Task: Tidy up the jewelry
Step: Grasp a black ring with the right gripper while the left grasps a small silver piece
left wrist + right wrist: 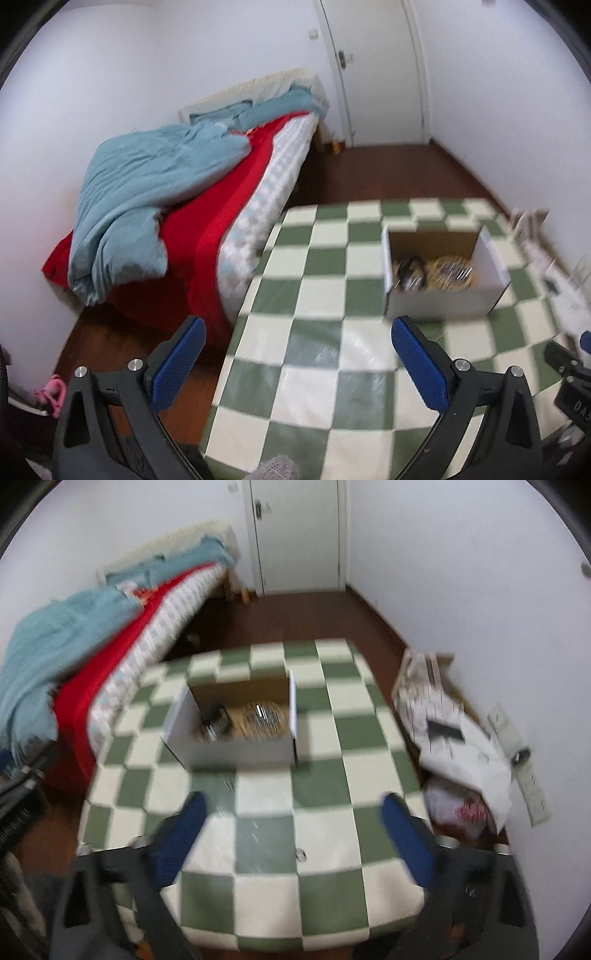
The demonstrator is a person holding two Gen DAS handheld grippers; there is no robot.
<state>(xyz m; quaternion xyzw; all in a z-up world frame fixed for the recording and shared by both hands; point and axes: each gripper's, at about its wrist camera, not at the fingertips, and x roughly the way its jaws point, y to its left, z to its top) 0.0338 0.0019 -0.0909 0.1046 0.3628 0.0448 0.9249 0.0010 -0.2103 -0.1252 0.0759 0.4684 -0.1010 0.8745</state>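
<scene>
Both grippers hang above the near end of a green-and-white checkered table (328, 786), each with its blue-padded jaws spread wide and nothing between them: the left gripper (299, 345) over the table's near left part, the right gripper (293, 814) over its near middle. Just beyond the right gripper's jaws a small ring (301, 854) lies alone on the cloth. Farther along the table stands an open cardboard box (439, 299), white outside and brown inside, with a heap of jewelry (434, 275) on its floor: a dark piece to the left and a gold-coloured tangle to the right, too blurred to tell apart further. Left of the table is a bed (236, 210) with a red sheet and a crumpled blue quilt (147, 188). Right of the table, white papers and bags (454, 734) pile against the wall. Beyond the table's far end is a white door (376, 74).
</scene>
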